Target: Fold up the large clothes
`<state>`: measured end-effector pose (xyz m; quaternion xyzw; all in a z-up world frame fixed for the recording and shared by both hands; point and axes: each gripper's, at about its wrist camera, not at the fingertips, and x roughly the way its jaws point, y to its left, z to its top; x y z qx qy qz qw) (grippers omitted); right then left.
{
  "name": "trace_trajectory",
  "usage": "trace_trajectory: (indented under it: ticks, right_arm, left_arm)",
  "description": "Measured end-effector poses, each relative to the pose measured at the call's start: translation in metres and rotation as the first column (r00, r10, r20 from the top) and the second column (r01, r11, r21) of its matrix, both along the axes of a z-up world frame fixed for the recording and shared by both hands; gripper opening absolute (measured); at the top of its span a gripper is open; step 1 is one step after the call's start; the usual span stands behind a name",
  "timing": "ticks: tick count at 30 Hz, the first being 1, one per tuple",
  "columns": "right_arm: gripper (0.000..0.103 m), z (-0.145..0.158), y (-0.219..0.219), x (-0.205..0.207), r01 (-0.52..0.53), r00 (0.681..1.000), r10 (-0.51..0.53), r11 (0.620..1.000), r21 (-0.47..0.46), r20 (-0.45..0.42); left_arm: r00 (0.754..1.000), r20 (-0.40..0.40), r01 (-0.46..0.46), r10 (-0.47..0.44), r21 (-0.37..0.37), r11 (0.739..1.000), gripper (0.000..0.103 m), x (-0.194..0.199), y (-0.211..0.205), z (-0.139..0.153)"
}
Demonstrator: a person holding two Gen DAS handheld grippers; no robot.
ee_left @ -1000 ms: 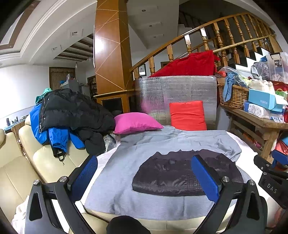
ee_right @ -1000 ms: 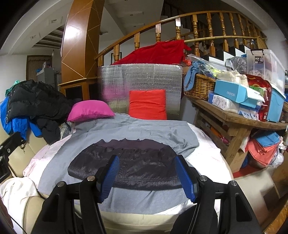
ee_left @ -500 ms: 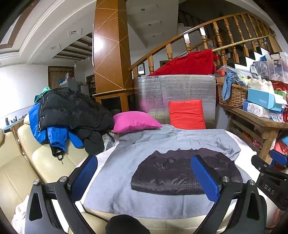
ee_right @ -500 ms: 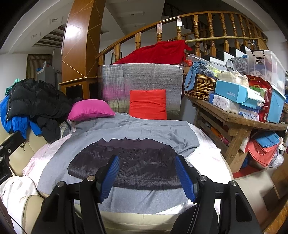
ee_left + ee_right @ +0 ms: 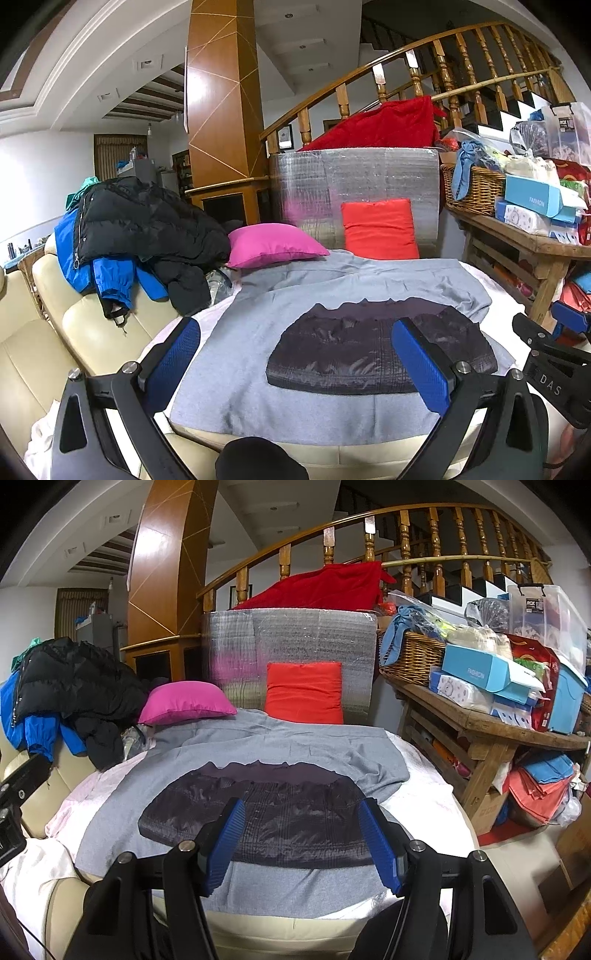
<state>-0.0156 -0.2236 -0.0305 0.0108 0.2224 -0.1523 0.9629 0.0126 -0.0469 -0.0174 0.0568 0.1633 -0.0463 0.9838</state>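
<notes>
This is a lived-in home, a sitting room at the foot of a staircase. A curved wooden banister (image 5: 461,55) sweeps across the upper right, with steps behind it, and a tall wood-panelled column (image 5: 221,92) rises at upper centre under a moulded ceiling with recessed lights. At lower left stands a cream leather sofa (image 5: 48,332) heaped with a black puffer jacket (image 5: 147,225) and a blue coat (image 5: 110,277). A pink cushion (image 5: 273,245) and a red cushion (image 5: 378,229) sit mid-frame. At right, a wooden worktop (image 5: 491,723) carries a wicker basket (image 5: 413,653), tissue boxes and storage tubs.
</notes>
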Motion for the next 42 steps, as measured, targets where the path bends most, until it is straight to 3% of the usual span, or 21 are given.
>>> trace_trajectory:
  ticks: [42]
  right_arm:
    - [0.068, -0.028, -0.026, 0.051, 0.052, 0.994, -0.055, 0.998, -0.036, -0.094]
  left_arm:
    - [0.99, -0.137, 0.037, -0.033, 0.027, 0.999, 0.103, 0.073, -0.029, -0.043]
